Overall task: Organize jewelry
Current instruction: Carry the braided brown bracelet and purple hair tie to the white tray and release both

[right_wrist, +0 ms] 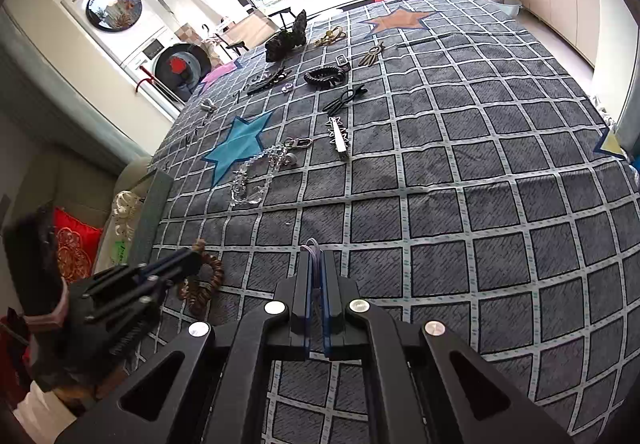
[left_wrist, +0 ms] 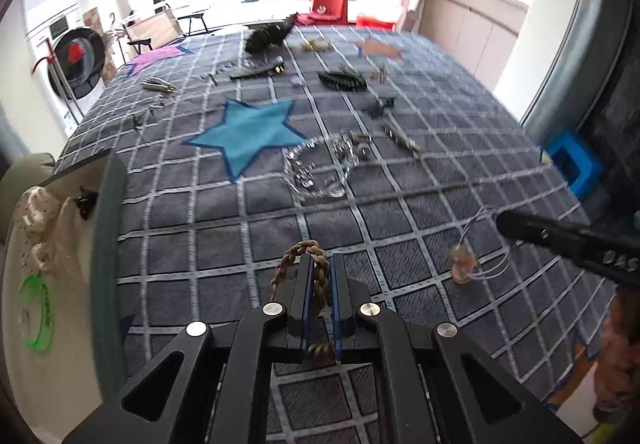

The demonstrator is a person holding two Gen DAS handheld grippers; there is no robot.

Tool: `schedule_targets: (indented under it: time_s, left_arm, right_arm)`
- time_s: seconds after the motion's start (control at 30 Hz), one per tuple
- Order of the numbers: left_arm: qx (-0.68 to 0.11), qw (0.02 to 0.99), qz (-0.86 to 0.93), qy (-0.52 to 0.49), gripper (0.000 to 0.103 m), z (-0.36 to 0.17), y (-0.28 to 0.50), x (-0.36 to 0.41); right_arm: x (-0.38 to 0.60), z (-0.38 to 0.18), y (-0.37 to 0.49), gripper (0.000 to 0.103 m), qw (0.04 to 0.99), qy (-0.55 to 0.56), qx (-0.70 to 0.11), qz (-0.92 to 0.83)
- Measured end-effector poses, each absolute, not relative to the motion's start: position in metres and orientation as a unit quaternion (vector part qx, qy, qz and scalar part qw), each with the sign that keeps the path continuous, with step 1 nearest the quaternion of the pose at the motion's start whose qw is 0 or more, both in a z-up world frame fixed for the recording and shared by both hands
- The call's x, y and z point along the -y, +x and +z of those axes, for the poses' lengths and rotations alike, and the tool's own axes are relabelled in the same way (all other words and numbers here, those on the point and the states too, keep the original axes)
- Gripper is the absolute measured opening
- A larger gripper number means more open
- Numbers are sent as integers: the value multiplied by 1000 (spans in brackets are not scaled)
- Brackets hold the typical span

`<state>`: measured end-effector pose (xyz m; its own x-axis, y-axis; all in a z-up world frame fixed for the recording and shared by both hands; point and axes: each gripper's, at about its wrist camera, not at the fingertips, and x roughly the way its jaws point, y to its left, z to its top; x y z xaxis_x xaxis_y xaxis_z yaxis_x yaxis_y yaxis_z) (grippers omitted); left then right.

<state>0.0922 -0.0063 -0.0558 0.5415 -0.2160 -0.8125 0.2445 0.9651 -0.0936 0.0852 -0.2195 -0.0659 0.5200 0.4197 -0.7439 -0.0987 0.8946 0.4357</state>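
Closest to the left wrist camera, the left gripper [left_wrist: 320, 264] is clenched on a brown braided bracelet [left_wrist: 298, 252], whose loop arches out past the fingertips above the grey checked bedspread [left_wrist: 400, 244]; from the right wrist view the same gripper [right_wrist: 192, 258] shows with the bracelet [right_wrist: 204, 280] curling beneath it. The right gripper [right_wrist: 317, 258] is pinched shut on a thin lilac wire bangle [right_wrist: 313, 244], and from the left camera that bangle [left_wrist: 486, 244] hangs from the right tongs' tip [left_wrist: 506, 222] with a small brownish charm [left_wrist: 464, 264] resting on the cloth. At the left edge of the bed sits one white container with a dark green rim [left_wrist: 106, 244]; in it lie one cream scrunchie [left_wrist: 42, 220], one small dark clip [left_wrist: 86, 200] and one bright green ring [left_wrist: 36, 316]. Further up the bedspread, well apart from both grippers, lie one clear crystal bead chain [right_wrist: 250, 180], one silver keyring clasp [right_wrist: 298, 143], one long silver spiked barrette [right_wrist: 339, 138], one black spiral hair tie [right_wrist: 325, 75], one black hairpin [right_wrist: 344, 98] and one black feathered clip [right_wrist: 286, 38]. Three stars show on the fabric: one blue [right_wrist: 238, 146], one orange [right_wrist: 396, 19], one pink [right_wrist: 218, 75]
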Motion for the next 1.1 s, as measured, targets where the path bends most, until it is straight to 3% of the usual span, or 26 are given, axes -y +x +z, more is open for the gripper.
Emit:
schedule_targets:
  time_s: [0.2,0.63,1.1]
  left_arm:
    - [-447,881,-147,-43,10,-37,80,-19]
    - [-412,902,-113,-63,10,-8,47,-65]
    - [-400,911,-22,-95,10,-13,8,-168]
  right_arm:
    - [213,-62,80,4,855,171,-462,159]
    - [184,-37,67,4,860,156,-449,184]
    - [75,-8,61,4,847,108,-446,270]
